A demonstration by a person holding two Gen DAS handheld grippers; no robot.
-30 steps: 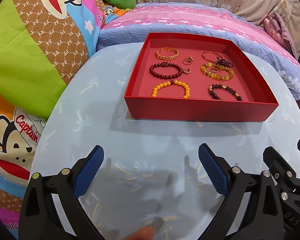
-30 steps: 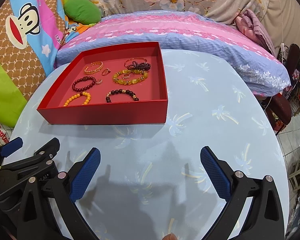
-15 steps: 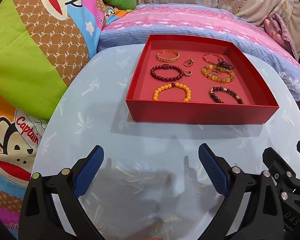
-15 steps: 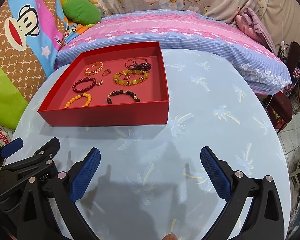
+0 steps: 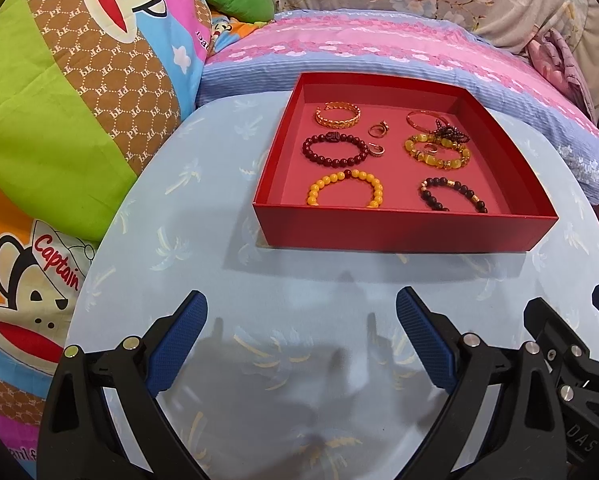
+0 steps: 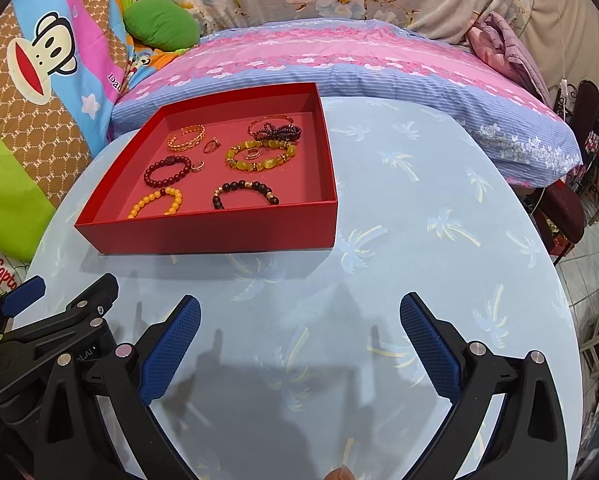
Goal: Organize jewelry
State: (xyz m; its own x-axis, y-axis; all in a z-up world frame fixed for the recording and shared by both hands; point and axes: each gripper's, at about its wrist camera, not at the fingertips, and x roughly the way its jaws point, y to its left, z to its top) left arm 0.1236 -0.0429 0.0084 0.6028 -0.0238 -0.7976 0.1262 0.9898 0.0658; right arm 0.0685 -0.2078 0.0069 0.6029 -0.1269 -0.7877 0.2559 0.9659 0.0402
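Note:
A shallow red tray (image 5: 403,232) (image 6: 203,234) sits on the round pale-blue table. Inside lie several bracelets: a gold cuff (image 5: 337,114), a dark red bead one (image 5: 333,150), an orange bead one (image 5: 345,188), a yellow stone one (image 5: 437,151) and a black bead one (image 5: 451,194). Small rings (image 5: 377,130) lie between them, and a thin bangle with a dark beaded tangle (image 6: 277,130) fills the far corner. My left gripper (image 5: 301,336) hovers open over the table in front of the tray. My right gripper (image 6: 299,340) is open too, nearer the tray's right side. Both are empty.
The table (image 6: 419,208) carries a palm-print cloth; its right half is bare cloth. A bed with a pink and blue cover (image 6: 339,60) runs behind it. A cartoon-monkey quilt (image 5: 59,100) presses against the left edge. A dark chair (image 6: 563,208) stands at the right.
Both grippers have drawn back a little from the tray, which now sits slightly farther away. Their fingers stay just as wide apart.

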